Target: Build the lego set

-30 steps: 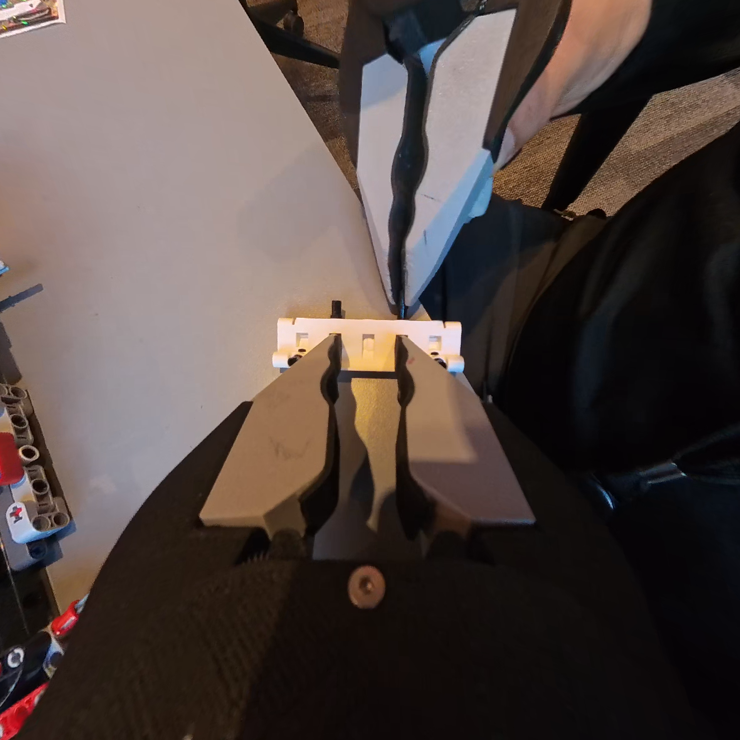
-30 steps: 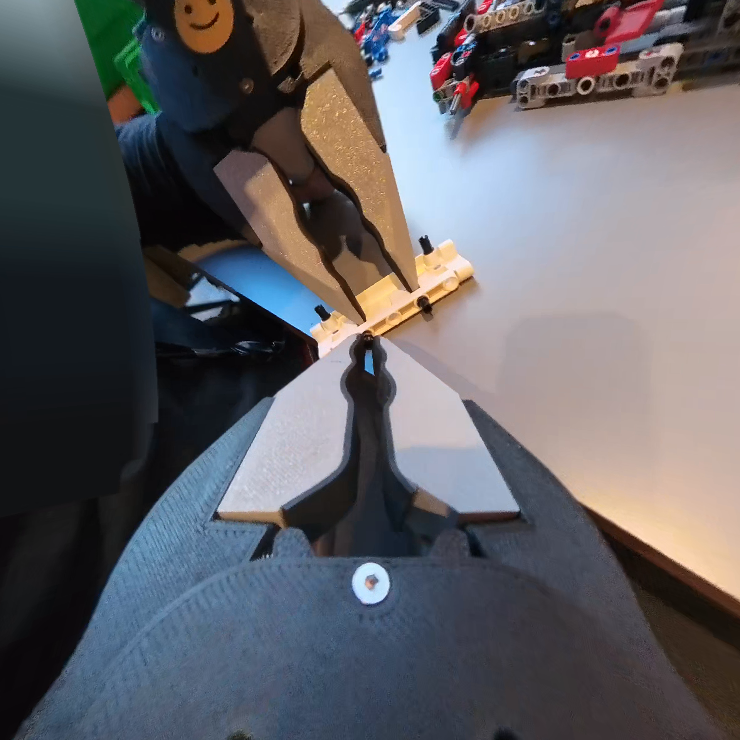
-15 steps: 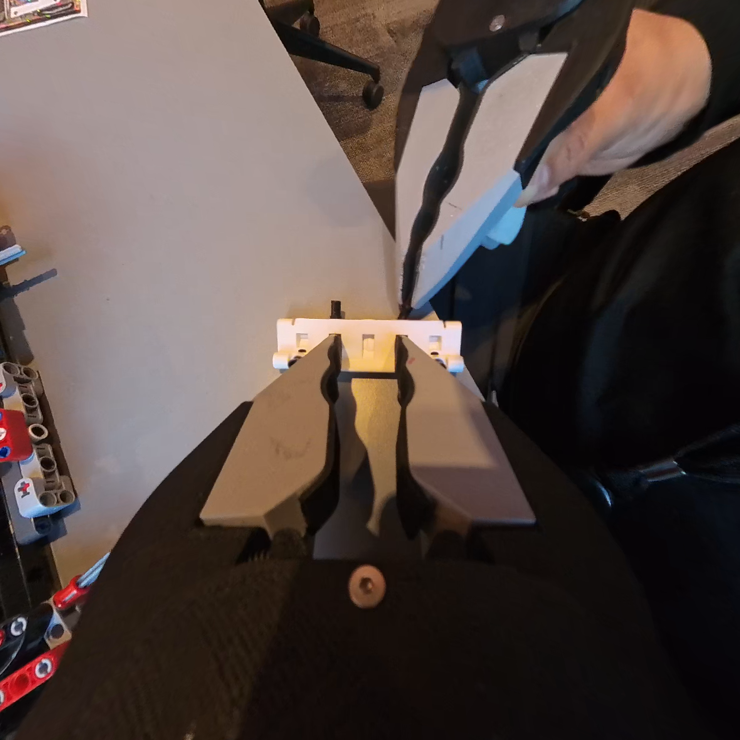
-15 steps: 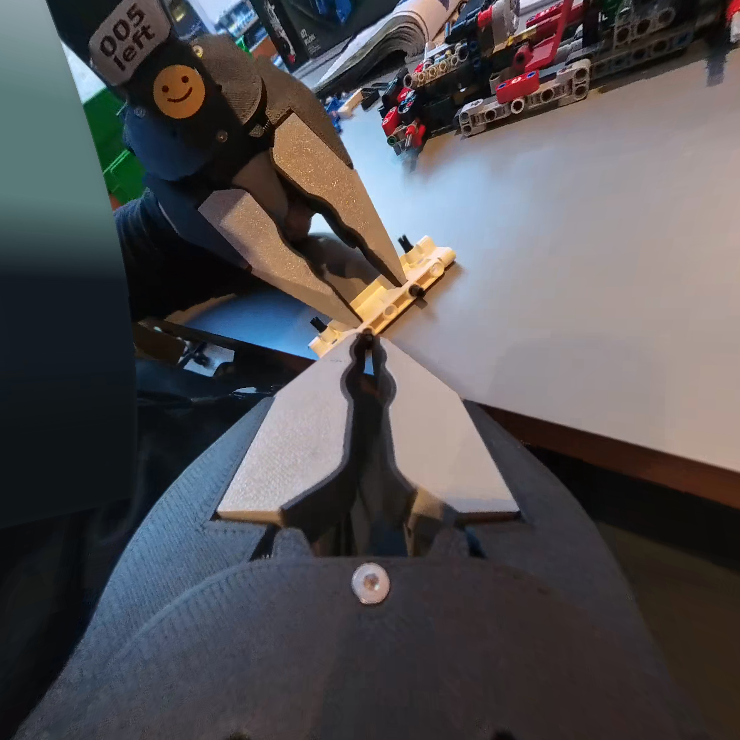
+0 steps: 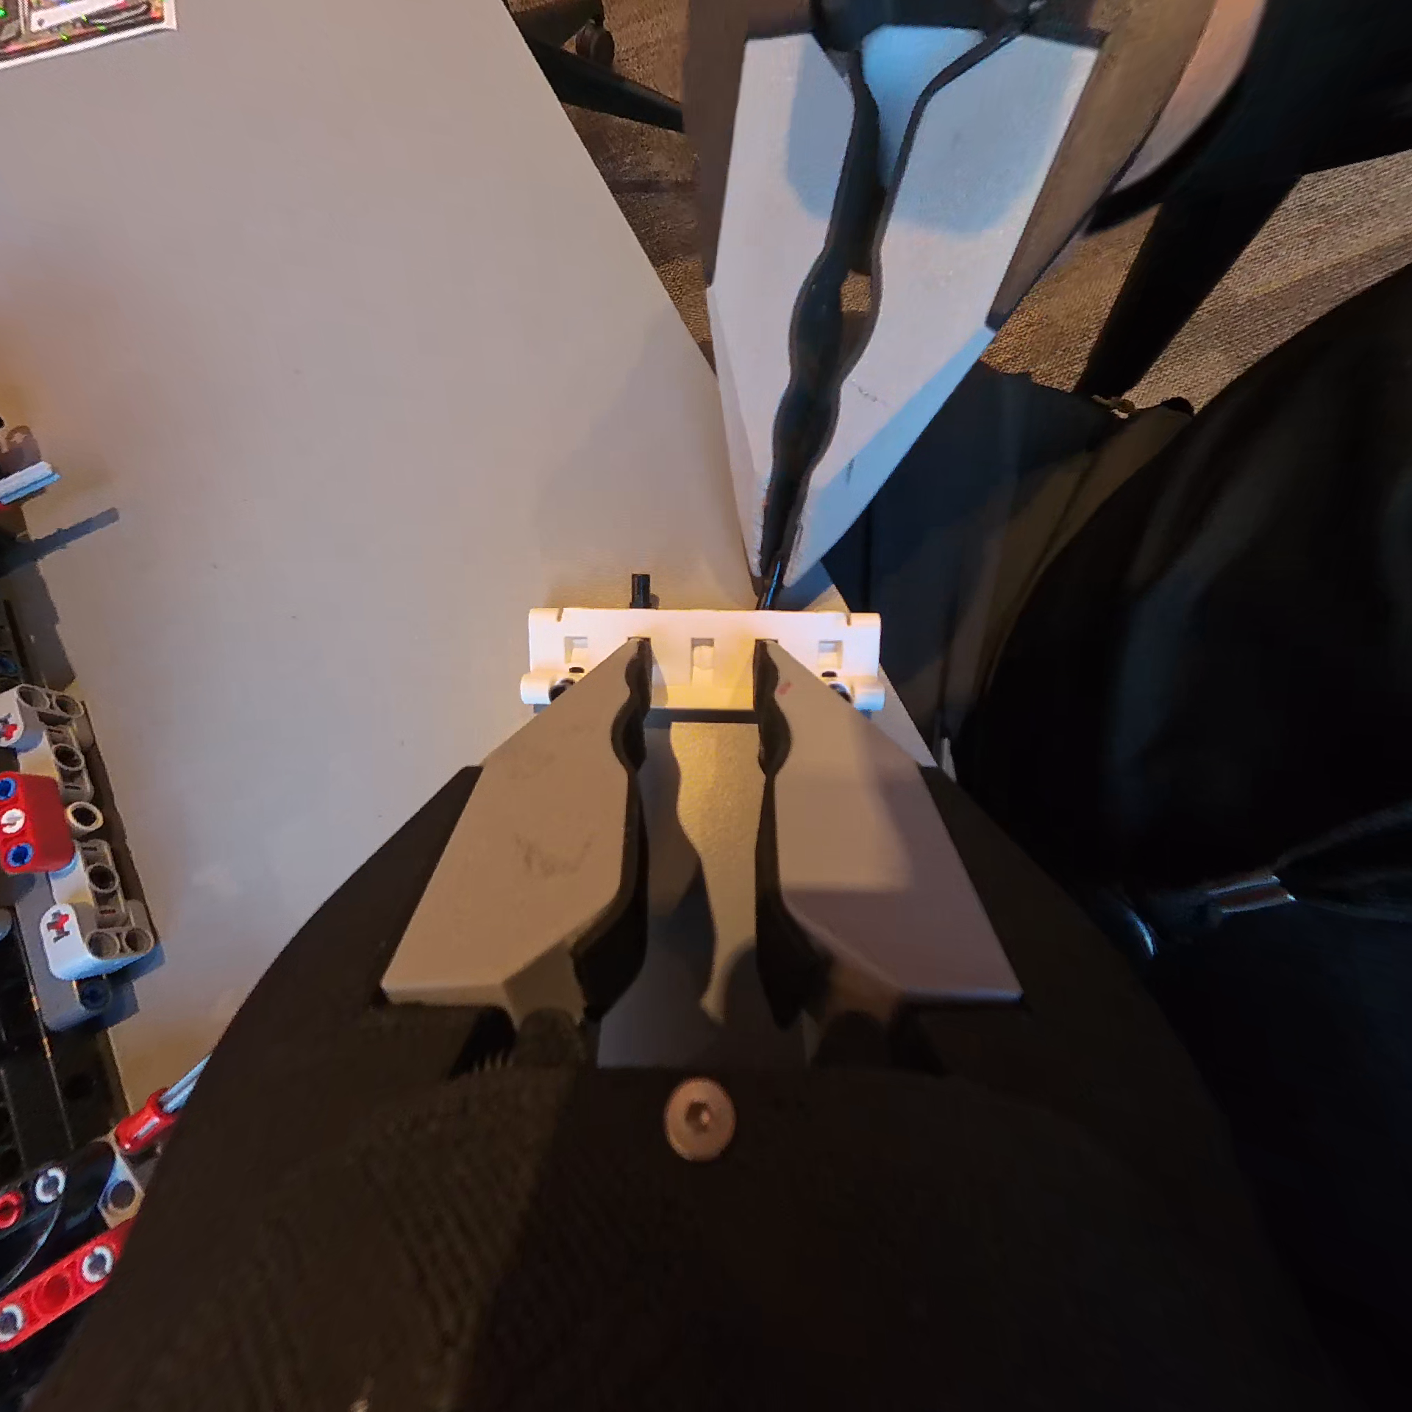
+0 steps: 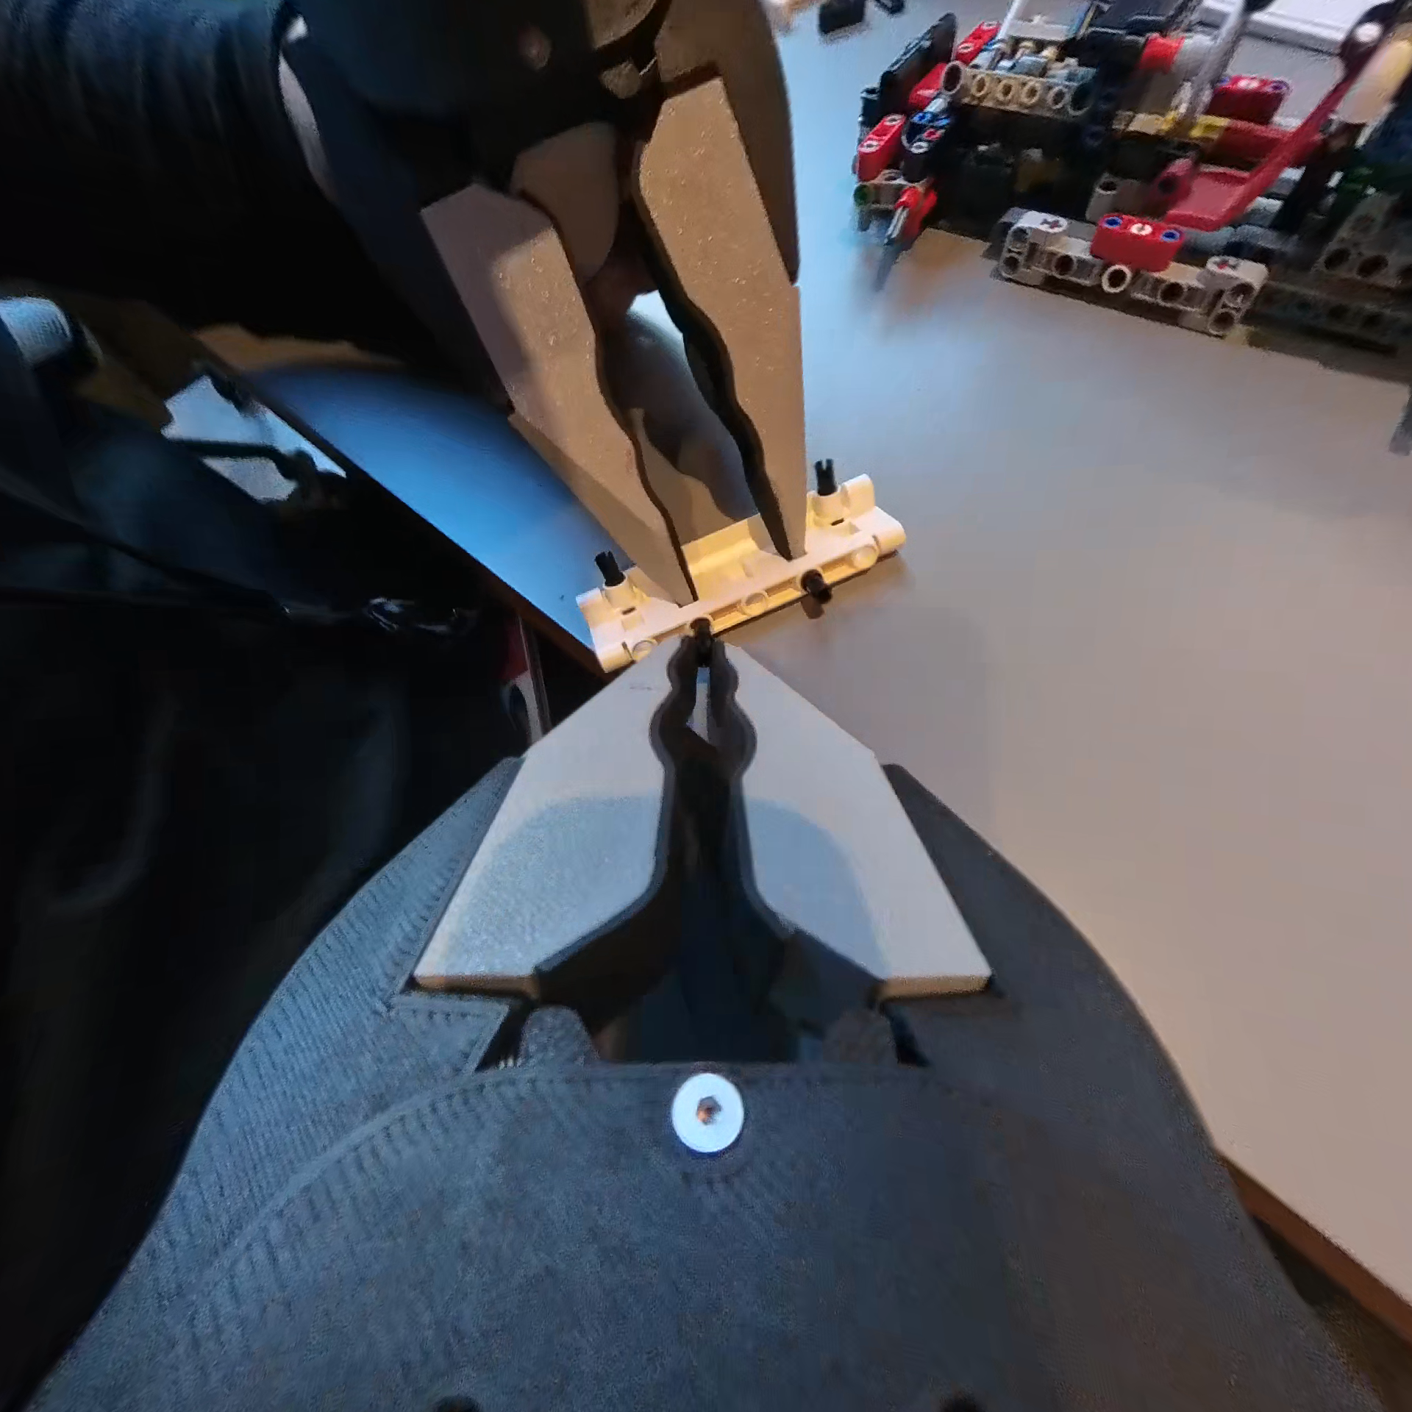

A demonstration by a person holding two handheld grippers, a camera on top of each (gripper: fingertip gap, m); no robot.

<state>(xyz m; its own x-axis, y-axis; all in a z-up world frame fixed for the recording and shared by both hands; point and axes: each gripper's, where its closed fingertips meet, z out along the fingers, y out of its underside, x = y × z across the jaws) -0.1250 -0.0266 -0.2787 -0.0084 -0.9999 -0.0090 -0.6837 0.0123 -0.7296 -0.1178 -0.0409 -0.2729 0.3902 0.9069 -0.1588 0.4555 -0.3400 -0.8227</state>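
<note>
Panel: white rectangular lego panel with pin holes lay at the corner of the pale grey table, partly over the edge.
Left gripper: left gripper had its grey fingers part-spread and pressed down on the white rectangular lego panel – whether it truly clamped it could not be told.
Right gripper: right gripper was closed almost fully on a small black lego pin, whose tip sat at a hole in the panel's long side.
Pins: another black pin stuck out of the same side; two more stood upright at the panel's ends.
Model: partly built red, black and grey lego model sat well apart on the far side of the table.
Containers: none visible – loose bricks lay directly on the table edge.
Leaflet: printed sheet lay at the far corner.
</note>
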